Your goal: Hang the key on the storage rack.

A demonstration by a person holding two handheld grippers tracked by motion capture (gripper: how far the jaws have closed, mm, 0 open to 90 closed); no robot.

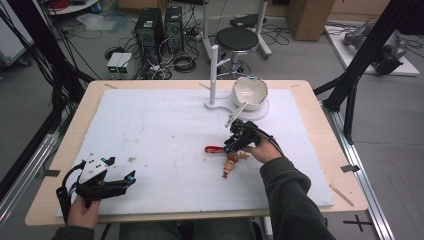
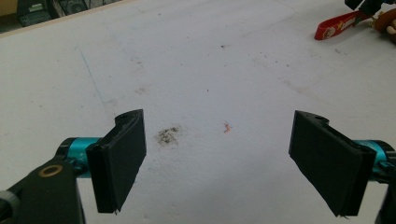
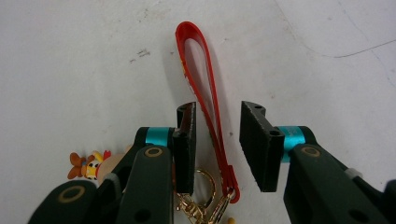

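Overhead, the right tool points down at a red strap lying on the white surface, with a small toy figure just beside it toward the person; the left tool rests near the front left edge, well apart from them. Behind stand a white bowl and a white post. Next, in the left gripper view, the left tool has its jaws spread wide over bare surface, holding nothing. Finally, in the right gripper view, the right tool straddles the red strap, its jaws partly closed with gaps on both sides, not yet pinching it; a gold key ring joins the strap's near end, and the toy figure lies at lower left.
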